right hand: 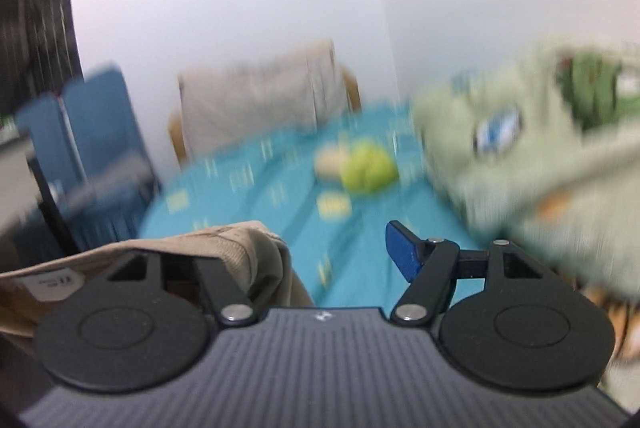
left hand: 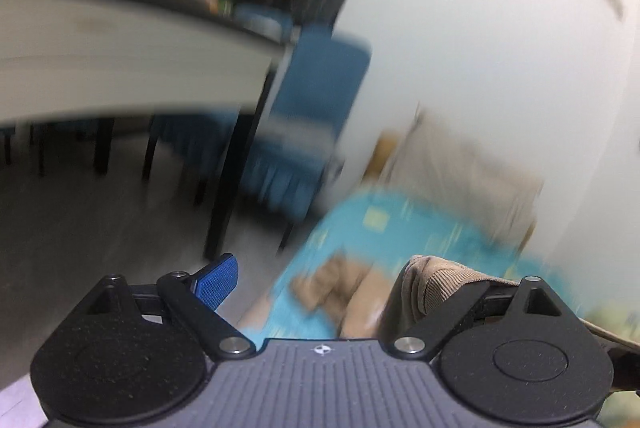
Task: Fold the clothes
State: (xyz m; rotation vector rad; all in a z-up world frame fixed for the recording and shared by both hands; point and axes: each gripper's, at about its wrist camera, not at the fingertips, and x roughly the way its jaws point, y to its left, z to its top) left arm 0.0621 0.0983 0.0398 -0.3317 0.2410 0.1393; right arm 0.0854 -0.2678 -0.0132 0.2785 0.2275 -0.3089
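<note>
Both views are blurred by motion. A tan corduroy garment (left hand: 436,280) hangs over the right finger of my left gripper (left hand: 320,280). That gripper's jaws stand wide apart, and its blue left pad (left hand: 218,284) is bare. The same tan garment (right hand: 224,248), with a white label on it, covers the left finger of my right gripper (right hand: 320,252). Its blue right pad (right hand: 402,252) is free and far from the cloth. Below lies a bed with a teal patterned sheet (right hand: 260,196). A yellow-green garment (right hand: 368,168) rests on it, and more tan cloth (left hand: 332,284) lies on the sheet.
A pale green patterned quilt (right hand: 540,148) is heaped at the right of the bed. A beige covered headboard (right hand: 260,96) stands at the far end against a white wall. Blue chairs (left hand: 316,100) and a long table (left hand: 120,48) with dark legs stand at the left.
</note>
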